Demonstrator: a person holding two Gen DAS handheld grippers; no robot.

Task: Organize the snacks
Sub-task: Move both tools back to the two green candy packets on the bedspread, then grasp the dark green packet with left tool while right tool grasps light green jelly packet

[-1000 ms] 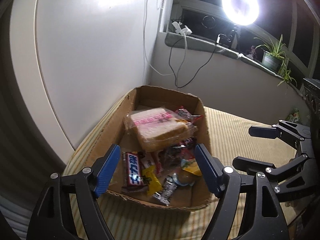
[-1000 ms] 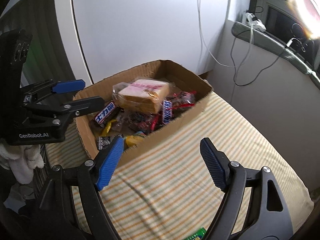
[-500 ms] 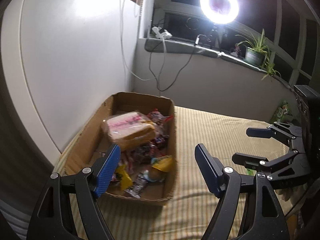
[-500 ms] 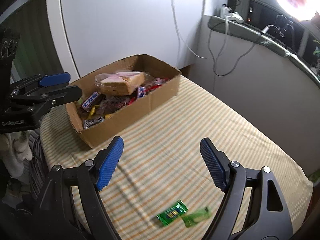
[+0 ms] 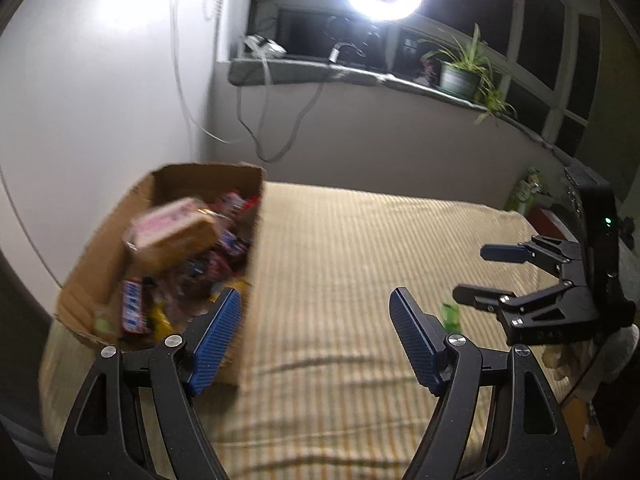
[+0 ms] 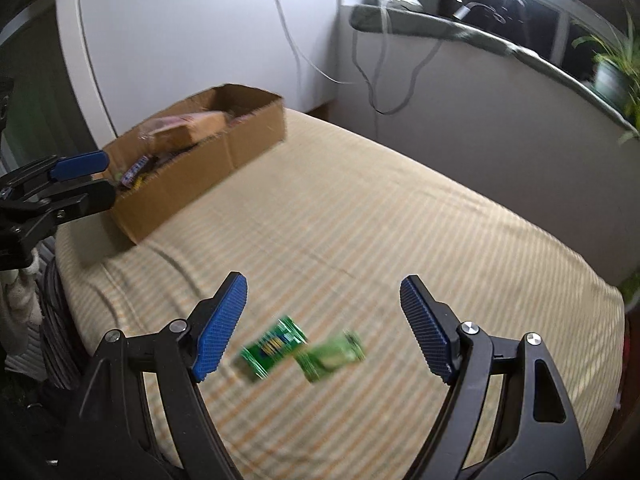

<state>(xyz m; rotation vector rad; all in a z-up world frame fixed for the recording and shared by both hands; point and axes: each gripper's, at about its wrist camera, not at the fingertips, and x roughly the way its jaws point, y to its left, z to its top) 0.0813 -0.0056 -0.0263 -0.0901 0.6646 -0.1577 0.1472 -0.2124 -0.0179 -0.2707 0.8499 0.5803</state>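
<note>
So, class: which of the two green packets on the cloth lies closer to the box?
The darker green packet with yellow print; the paler packet lies farther from the box.

Home room: striped bedspread [image 6: 400,208], potted plant [image 5: 460,72] on windowsill [image 5: 360,76].

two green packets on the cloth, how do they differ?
The left packet is darker green with a yellow patch in its middle; the right packet is paler green, with no such patch to be made out. The left one sits nearer the right gripper's left fingertip; the right one lies more central between the open jaws. Both lie flat on the striped cloth, outside the box, blurred.
</note>
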